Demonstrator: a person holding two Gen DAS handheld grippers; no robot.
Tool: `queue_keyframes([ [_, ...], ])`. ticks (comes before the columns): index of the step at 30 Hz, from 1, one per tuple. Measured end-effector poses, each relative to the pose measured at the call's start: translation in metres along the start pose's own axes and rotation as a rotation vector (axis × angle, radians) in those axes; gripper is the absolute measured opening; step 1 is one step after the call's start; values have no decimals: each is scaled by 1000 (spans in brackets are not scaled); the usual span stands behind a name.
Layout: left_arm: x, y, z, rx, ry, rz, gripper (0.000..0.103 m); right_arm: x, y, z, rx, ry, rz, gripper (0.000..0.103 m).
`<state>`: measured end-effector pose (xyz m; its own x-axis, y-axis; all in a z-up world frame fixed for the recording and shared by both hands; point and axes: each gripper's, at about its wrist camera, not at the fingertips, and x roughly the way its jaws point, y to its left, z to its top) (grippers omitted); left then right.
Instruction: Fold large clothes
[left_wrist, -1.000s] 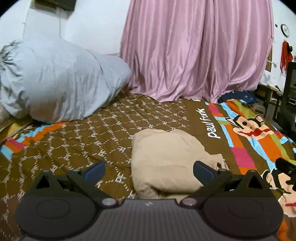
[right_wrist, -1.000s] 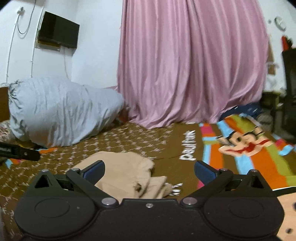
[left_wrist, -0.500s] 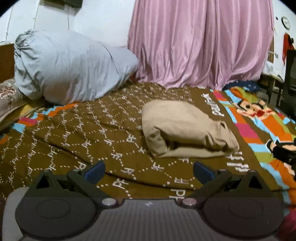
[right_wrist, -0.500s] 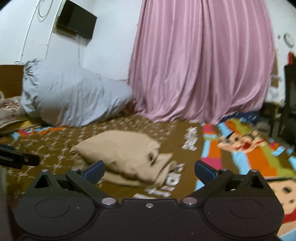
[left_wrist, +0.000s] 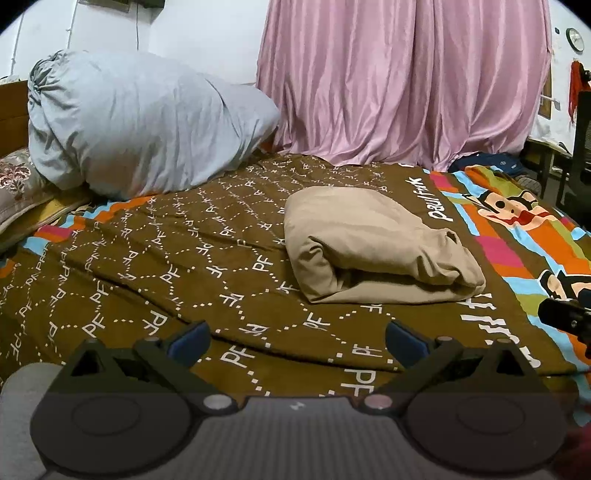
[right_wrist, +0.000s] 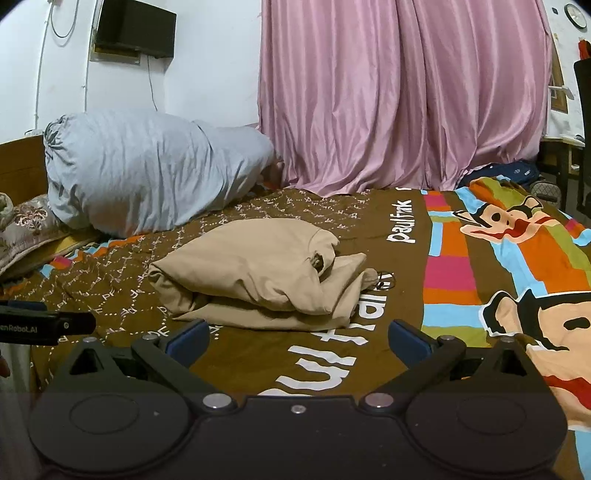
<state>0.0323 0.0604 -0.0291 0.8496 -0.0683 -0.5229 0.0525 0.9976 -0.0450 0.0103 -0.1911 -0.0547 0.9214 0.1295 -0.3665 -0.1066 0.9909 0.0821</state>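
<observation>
A beige garment (left_wrist: 369, 243) lies folded into a thick bundle on the brown patterned bedspread (left_wrist: 184, 266). In the right wrist view the same beige garment (right_wrist: 258, 273) sits just beyond the fingers, on the bedspread (right_wrist: 325, 369). My left gripper (left_wrist: 297, 338) is open and holds nothing, hanging near the bed's front edge, short of the bundle. My right gripper (right_wrist: 299, 336) is open too, a little in front of the garment and apart from it. Part of the right gripper pokes in at the right edge of the left wrist view.
A big grey-blue bundle of bedding (left_wrist: 140, 125) lies at the head of the bed, with a patterned pillow (right_wrist: 29, 225) beside it. Pink curtains (left_wrist: 406, 85) hang behind. A cartoon-print section of the bedspread (right_wrist: 517, 266) fills the right side. A black box (right_wrist: 135, 29) is on the wall.
Both grippers have drawn back from the folded garment toward the bed's front edge. The garment looks farther away and lies still. Both stayed open.
</observation>
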Motion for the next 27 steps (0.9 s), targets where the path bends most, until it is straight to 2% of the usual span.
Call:
queue_keyframes([
  [27,1,-2,-1,5,8,-8,103,1,-1,-1,20,10,-11,102],
])
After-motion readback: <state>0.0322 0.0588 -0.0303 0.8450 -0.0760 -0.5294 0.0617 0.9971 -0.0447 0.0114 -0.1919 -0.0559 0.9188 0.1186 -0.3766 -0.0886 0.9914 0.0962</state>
